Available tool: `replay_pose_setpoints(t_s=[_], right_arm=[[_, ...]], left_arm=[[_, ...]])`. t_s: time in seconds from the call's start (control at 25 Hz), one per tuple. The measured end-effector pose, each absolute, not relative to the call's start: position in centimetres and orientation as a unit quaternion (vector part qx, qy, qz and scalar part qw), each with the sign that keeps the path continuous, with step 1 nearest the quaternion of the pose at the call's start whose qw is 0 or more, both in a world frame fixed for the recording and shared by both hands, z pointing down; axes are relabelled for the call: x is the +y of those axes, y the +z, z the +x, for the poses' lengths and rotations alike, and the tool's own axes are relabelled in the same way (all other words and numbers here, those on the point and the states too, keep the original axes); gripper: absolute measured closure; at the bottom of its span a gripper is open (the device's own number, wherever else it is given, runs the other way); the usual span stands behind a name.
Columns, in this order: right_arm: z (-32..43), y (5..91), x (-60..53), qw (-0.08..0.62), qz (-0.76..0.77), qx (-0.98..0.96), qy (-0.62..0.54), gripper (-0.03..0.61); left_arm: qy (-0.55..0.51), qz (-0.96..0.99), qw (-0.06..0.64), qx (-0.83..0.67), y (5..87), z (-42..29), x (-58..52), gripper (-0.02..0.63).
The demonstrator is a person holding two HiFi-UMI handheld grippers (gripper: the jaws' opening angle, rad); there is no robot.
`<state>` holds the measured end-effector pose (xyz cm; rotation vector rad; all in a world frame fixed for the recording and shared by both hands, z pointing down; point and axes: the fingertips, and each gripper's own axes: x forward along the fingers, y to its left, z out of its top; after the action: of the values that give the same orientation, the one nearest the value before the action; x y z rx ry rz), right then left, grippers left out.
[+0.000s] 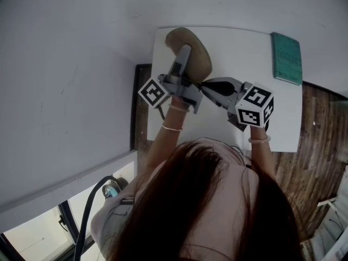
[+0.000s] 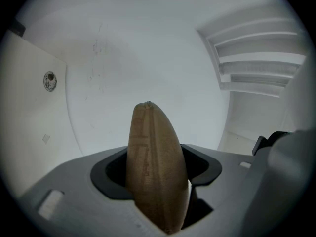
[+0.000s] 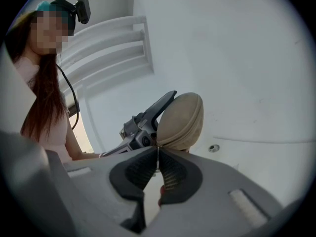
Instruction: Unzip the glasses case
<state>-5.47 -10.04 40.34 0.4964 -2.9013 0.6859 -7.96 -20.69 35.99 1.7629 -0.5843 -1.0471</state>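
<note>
At the far left of the head view a black cable curves up beside the person's shoulder. Next comes the left gripper, with its marker cube nearest us. Its tongs are clamped on the tan glasses case, one jaw on each broad side.

The case is over the far left part of the white table; we cannot tell whether it touches the top. Its long axis runs along the left gripper's jaws, away from the person. The rounded far end points at the wall and the near end sits at the right gripper's tips. In the left gripper view it stands on edge with its seam facing the camera. A faint stamped mark shows on its left face, too dim for us to read.

The right gripper reaches in from the right, its own cube behind it. Its tongs are pressed together at the tips, right against the case's near end. Whatever they pinch there is too small for us to name.

A teal book lies at the table's far right corner, its cover print too small to read. Right of that is wooden floor.
</note>
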Motion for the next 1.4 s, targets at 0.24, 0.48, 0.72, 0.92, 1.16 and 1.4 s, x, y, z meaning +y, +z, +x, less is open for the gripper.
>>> replay_pose_setpoints(t_s=[0.24, 0.48, 0.72, 0.92, 1.16, 1.4], right_arm=[[-5.5, 41.4, -9.7, 0.071, 0.174, -0.956, 0.225, 0.529], [-4.6, 42.0, -10.3, 0.062, 0.208, -0.949, 0.23, 0.525], [-3.1, 42.1, -11.7, 0.061, 0.262, -0.944, 0.192, 0.525], [-2.1, 41.8, -12.6, 0.058, 0.29, -0.939, 0.177, 0.526], [-0.5, 41.4, -13.5, 0.05, 0.324, -0.931, 0.16, 0.526], [1.2, 41.3, -14.2, 0.043, 0.354, -0.922, 0.153, 0.528]], left_arm=[[-0.428, 0.732, 0.466, -0.252, 35.7, -8.5, -21.1, 0.316], [-0.391, 0.766, 0.419, -0.293, 35.4, -9.5, -21.0, 0.316], [-0.299, 0.815, 0.357, -0.345, 36.9, -9.4, -20.5, 0.315], [-0.23, 0.857, 0.27, -0.375, 36.6, -9.2, -20.5, 0.314], [-0.148, 0.885, 0.201, -0.392, 37.0, -7.9, -19.9, 0.314], [-0.079, 0.898, 0.14, -0.409, 37.7, -7.1, -19.6, 0.314]])
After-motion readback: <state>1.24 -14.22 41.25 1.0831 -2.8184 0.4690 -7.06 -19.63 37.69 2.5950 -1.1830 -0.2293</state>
